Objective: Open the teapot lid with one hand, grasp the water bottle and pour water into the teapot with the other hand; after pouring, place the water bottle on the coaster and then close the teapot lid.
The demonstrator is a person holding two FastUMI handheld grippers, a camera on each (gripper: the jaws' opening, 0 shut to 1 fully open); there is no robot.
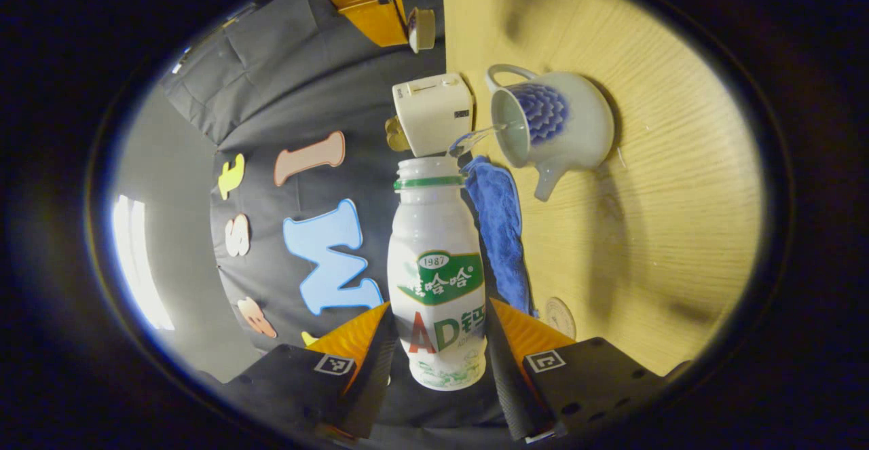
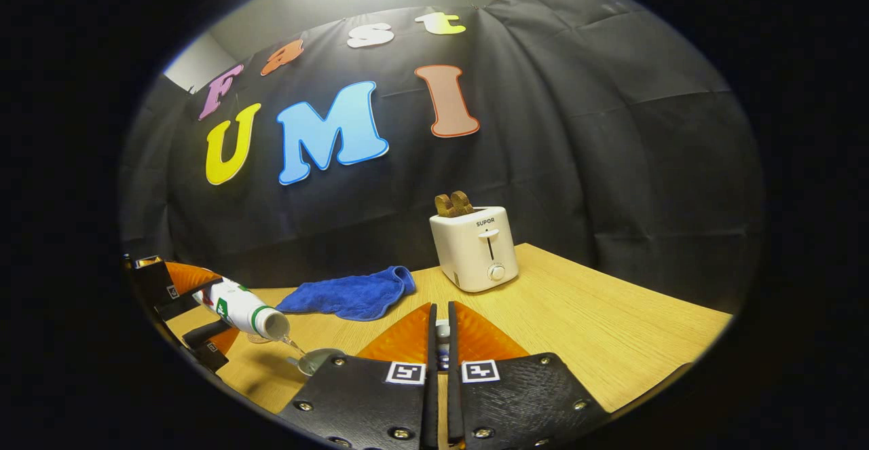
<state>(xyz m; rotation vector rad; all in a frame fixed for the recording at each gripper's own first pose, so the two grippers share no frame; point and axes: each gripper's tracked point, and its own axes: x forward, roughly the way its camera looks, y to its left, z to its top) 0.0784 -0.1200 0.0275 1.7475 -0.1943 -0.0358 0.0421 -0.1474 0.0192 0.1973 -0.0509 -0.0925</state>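
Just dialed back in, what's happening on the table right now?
The left gripper holds the water bottle tipped over, and a thin stream of water is running from its mouth into the open teapot. The right gripper is closed on a small item, apparently the teapot lid, held clear of the pot. A blue cloth and a toaster sit behind. The coaster on the table has nothing on it yet.

The left gripper view is rolled sideways, close over the table (image 1: 679, 233). The right gripper view sits low and level. Both share the toaster (image 1: 434, 112) (image 2: 474, 250) near 12 o'clock.
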